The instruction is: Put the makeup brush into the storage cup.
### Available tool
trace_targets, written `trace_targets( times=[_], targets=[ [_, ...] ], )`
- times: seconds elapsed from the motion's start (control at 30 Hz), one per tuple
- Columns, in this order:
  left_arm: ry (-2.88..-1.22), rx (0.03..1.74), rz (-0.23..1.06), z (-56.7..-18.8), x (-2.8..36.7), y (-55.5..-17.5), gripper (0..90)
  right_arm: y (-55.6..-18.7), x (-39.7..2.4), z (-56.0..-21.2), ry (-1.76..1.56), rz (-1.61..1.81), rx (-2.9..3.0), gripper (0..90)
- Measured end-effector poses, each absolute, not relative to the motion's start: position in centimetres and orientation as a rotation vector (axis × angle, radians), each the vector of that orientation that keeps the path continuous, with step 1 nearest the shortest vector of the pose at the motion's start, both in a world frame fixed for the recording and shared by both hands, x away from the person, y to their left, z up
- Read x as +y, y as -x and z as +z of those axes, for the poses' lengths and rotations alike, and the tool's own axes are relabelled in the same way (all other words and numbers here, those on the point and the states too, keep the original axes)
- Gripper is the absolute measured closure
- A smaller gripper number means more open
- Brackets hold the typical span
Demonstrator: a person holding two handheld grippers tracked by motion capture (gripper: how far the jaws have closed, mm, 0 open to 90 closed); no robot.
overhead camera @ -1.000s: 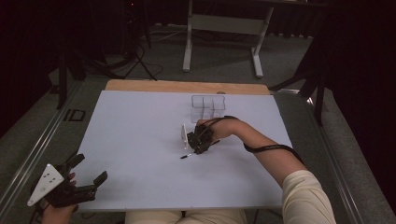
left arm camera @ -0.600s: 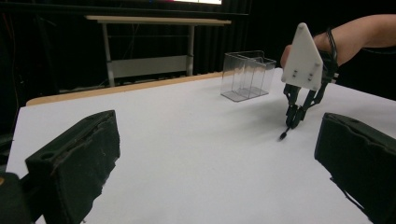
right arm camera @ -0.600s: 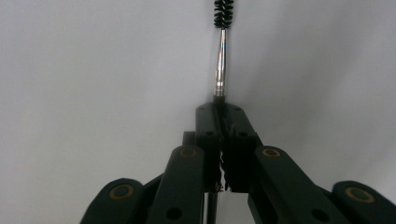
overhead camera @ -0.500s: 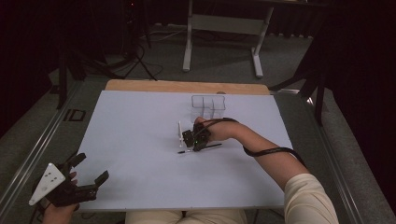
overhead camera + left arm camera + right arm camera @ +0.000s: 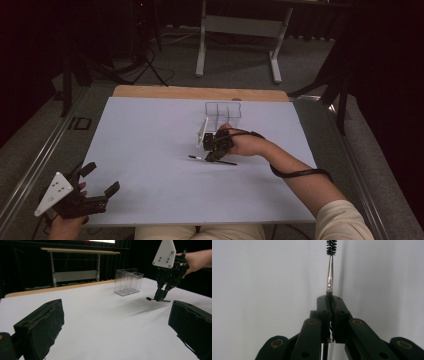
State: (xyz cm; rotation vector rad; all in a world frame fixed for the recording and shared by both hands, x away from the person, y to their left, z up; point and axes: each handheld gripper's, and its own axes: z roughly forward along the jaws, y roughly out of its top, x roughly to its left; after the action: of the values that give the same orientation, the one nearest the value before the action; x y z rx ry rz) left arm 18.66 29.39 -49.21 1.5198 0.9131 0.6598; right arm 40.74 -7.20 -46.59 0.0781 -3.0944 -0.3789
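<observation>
Right gripper (image 5: 212,156) is clamped on a thin mascara-type brush (image 5: 330,275): jaws pressed tight on the handle, metal ferrule and black bristle head sticking out past the tips. In the high view the brush (image 5: 199,158) sits just in front of the clear plastic organizer (image 5: 223,114), on the person's side of it, bristle end pointing left, lifted off the white bench (image 5: 150,150). The left gripper view shows the brush hanging clear above the bench with its shadow underneath. Left gripper (image 5: 97,182) is well apart from the organizer, at the near left corner of the bench, jaws spread wide, nothing between them.
</observation>
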Motion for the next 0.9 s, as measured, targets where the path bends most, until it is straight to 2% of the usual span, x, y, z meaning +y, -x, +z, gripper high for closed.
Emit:
trace_targets(
  times=[0.3,0.9],
  targets=[
    [-1.526,0.894,0.622,-49.2,28.7,-19.4,1.1,-39.6,-9.6,-45.9,0.152,-0.706,-3.079,86.1],
    [-1.569,0.831,0.477,-49.5,25.9,-21.9,1.1,-37.0,-13.8,-44.6,0.467,-1.055,-3.059,86.2]
  ],
)
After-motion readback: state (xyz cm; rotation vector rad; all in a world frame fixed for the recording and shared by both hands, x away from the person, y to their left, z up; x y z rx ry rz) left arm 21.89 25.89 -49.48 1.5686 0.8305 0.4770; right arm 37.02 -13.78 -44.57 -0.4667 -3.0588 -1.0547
